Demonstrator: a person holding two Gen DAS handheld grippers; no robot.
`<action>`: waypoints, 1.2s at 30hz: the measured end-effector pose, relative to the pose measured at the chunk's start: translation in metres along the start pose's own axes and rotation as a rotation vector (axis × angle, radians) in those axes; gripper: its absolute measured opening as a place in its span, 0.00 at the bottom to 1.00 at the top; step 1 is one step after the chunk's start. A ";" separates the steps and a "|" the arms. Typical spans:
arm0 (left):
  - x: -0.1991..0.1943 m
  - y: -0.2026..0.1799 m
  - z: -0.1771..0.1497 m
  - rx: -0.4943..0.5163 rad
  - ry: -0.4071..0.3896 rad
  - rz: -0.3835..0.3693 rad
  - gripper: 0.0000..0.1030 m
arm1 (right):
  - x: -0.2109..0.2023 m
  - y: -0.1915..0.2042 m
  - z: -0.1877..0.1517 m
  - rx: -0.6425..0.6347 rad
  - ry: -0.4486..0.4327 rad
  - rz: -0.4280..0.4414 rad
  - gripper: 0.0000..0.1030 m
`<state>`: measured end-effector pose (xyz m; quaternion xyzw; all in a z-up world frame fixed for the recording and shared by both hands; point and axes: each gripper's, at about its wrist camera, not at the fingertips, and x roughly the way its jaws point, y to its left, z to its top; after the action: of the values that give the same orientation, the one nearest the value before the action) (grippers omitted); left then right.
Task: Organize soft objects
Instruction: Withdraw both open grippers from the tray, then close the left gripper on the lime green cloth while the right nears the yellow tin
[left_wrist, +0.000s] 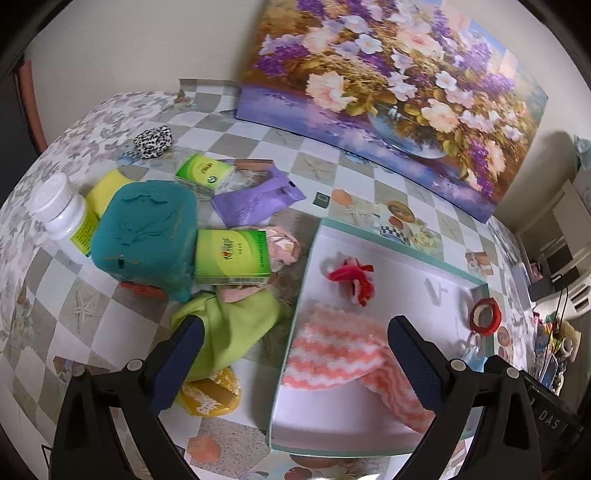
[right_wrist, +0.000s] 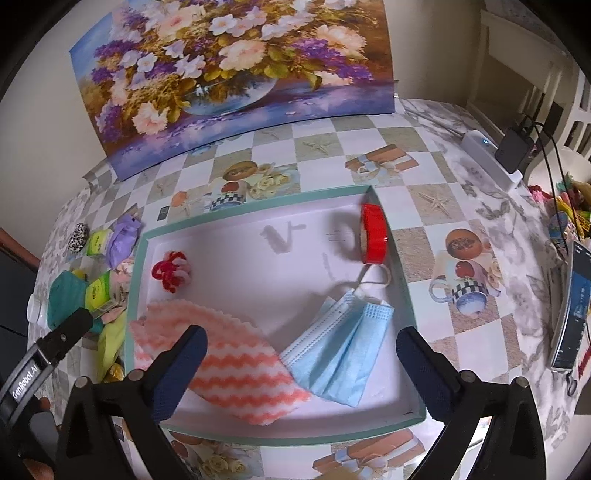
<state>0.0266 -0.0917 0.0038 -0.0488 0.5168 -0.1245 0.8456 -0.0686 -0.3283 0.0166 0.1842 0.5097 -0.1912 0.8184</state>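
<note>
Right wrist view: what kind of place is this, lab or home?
Most likely a home. A table under a patterned tablecloth stands against a wall, a flower painting leans behind it, and white furniture stands beyond. The clutter is household stuff.

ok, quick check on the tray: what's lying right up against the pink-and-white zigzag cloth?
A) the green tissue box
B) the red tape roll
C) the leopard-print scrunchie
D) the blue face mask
D: in the right wrist view the blue face mask lies inside the tray with its edge meeting the zigzag cloth; the red tape roll leans at the far wall, apart from both.
</note>
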 end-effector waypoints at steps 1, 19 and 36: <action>0.000 0.002 0.001 -0.005 0.000 0.002 0.97 | 0.000 0.000 0.000 -0.001 -0.001 0.001 1.00; -0.030 0.037 0.013 -0.058 0.036 0.060 0.97 | -0.006 0.057 -0.013 -0.152 -0.005 0.036 1.00; -0.057 0.145 0.040 -0.189 -0.029 0.218 0.97 | -0.010 0.122 -0.024 -0.210 -0.033 0.136 1.00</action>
<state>0.0603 0.0615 0.0402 -0.0734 0.5160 0.0181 0.8532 -0.0302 -0.2099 0.0289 0.1283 0.4997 -0.0838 0.8525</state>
